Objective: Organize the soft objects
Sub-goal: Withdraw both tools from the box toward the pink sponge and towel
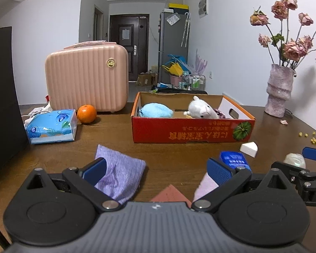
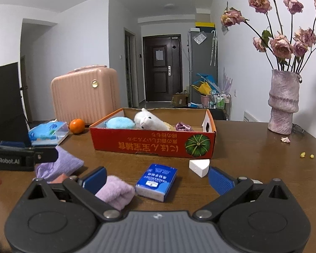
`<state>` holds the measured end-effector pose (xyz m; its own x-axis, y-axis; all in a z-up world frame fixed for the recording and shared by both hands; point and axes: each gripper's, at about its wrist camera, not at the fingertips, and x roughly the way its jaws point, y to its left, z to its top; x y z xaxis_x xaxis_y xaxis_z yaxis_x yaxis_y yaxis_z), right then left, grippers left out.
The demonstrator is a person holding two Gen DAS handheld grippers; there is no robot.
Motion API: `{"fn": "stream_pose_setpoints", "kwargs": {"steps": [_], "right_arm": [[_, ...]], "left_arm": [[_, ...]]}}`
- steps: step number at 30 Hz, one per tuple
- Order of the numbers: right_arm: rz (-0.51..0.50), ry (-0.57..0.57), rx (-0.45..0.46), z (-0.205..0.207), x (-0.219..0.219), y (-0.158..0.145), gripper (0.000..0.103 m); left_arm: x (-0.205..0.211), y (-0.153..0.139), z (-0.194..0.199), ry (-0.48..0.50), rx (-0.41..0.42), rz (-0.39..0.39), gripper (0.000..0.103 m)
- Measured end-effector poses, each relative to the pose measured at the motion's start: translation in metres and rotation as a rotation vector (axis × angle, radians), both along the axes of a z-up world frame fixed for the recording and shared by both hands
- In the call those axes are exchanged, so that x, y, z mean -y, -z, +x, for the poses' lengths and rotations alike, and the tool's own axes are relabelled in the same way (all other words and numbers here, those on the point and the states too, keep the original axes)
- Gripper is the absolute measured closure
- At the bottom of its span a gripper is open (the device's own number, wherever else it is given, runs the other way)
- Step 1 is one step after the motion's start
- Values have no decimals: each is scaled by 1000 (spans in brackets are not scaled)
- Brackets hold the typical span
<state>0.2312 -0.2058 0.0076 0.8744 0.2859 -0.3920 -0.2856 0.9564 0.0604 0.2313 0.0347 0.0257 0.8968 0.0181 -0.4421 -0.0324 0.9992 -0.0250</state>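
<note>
While both grippers hung low over the desk (image 2: pixel 242 139), the left gripper (image 1: pixel 157 168) stood spread wide, a purple cloth (image 1: pixel 120 175) against its left finger; the right gripper (image 2: pixel 157 178) gaped too — a lilac plush roll (image 2: pixel 115 191) beside its left finger, the red box (image 2: pixel 153 145) ahead.

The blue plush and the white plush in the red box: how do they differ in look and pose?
The blue plush is a low, rounded lump with no clear face in these views; the white plush shows a snout and eyes. The blue plush lies toward the left end of the red box; the white plush sits nearer the middle and rises higher. Both are fluffy and already inside the box.
</note>
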Motion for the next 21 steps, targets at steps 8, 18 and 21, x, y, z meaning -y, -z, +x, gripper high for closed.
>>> {"fn": "stream_pose_setpoints", "kwargs": {"steps": [8,18,21], "right_arm": [[-44,-2,-19,-27,3,5,0],[-61,3,-63,-57,7,17,0],[-61,7,-63,-67,7,18,0]], "left_arm": [[4,-5,-23,15,-21,9,0],[13,6,-51,30,-71,19,0],[16,12,-60,32,-86,10,0]]}}
